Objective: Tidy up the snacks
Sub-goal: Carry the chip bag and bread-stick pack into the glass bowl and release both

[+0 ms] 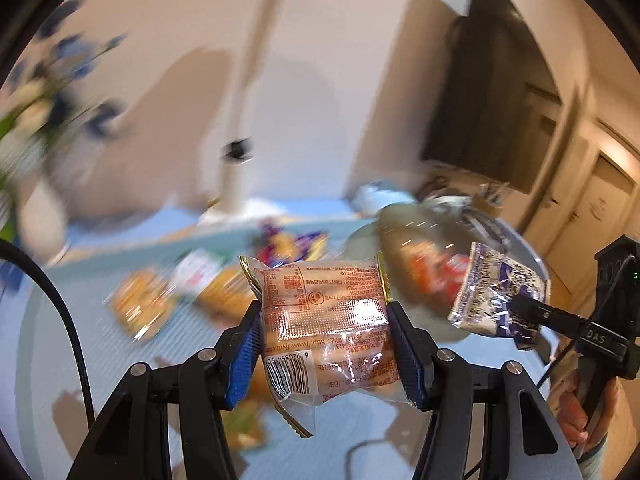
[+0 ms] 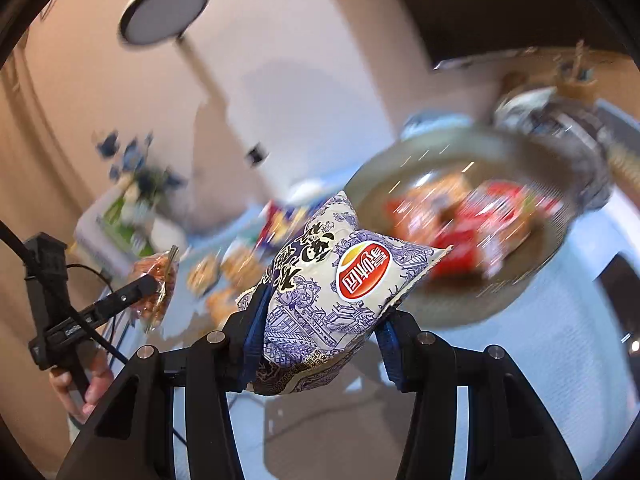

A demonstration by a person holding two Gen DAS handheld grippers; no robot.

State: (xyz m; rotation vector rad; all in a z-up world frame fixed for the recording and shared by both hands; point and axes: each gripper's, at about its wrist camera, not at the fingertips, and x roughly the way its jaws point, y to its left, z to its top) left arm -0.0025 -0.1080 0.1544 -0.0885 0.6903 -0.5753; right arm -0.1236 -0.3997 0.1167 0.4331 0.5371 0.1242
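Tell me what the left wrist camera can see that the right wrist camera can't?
Only the left wrist view shows the barcode on the clear sausage pack and the dark screen on the wall. Only the right wrist view shows the red logo on the blue-and-white chip bag and the whole round lamp head. Both show the left gripper clamping the sausages, the right gripper clamping the chips, the round tray of red snacks and the blue flowers.

Pale wall (image 1: 304, 80), dark wall-mounted screen (image 1: 492, 92), white floor lamp (image 2: 164, 10), wooden doors (image 1: 600, 200).
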